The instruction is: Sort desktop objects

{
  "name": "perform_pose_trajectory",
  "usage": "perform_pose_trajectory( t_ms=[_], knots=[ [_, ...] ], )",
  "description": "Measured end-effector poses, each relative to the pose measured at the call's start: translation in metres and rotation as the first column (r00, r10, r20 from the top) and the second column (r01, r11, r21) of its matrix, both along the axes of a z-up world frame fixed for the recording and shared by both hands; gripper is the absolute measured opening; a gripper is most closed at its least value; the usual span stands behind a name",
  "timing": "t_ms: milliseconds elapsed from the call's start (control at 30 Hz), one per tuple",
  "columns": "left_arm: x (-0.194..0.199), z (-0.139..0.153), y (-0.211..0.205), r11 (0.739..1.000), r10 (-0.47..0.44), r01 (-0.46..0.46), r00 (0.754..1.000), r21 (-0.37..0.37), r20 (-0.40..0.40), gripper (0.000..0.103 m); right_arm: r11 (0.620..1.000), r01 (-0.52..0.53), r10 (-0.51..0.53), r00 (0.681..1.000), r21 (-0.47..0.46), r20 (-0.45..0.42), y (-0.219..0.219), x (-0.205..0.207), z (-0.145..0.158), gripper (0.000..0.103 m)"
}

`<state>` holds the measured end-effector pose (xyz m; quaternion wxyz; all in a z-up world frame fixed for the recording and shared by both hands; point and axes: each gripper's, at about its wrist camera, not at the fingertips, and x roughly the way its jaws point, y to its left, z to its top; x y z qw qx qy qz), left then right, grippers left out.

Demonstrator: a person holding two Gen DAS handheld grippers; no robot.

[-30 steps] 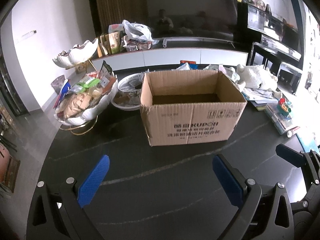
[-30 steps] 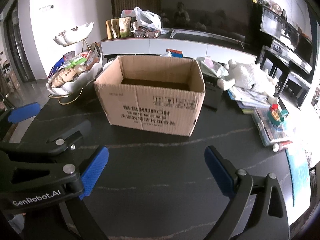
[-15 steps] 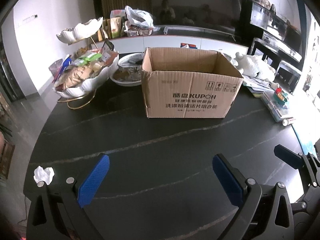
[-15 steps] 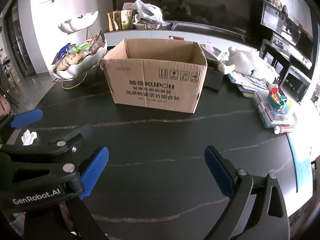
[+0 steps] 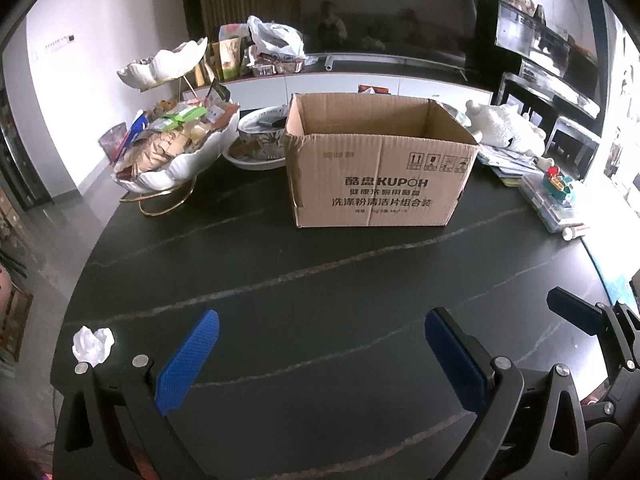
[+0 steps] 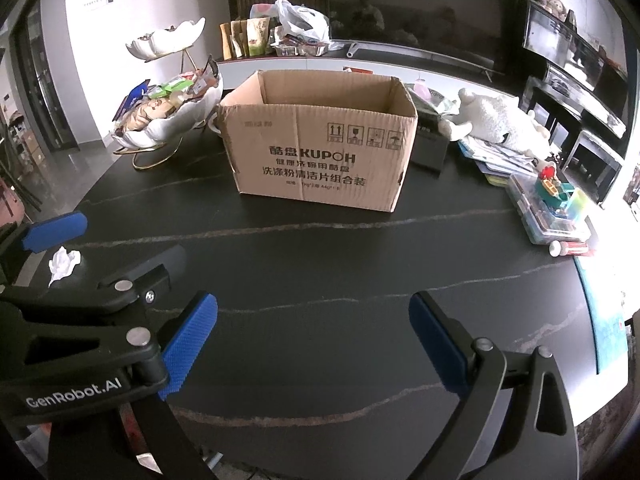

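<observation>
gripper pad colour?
Blue, textured pads on black arms; clearest in the left wrist view.

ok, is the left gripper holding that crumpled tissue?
No, the tissue lies on the table left of the left gripper, whose jaws are open and empty.
</observation>
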<state>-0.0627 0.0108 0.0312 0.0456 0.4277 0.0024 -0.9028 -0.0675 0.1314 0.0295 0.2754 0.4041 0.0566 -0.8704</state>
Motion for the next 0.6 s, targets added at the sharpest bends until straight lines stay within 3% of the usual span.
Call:
perform_pose_trajectory(
  t_ms=[600],
  knots=[
    [0.014,0.004,-0.004,0.999,-0.004,0.004,1.0,0.034,-0.006,0.102,1.0,-0.012,0.012,1.0,-0.018,-0.019,0.003,0.015,0.007,0.095]
  ],
)
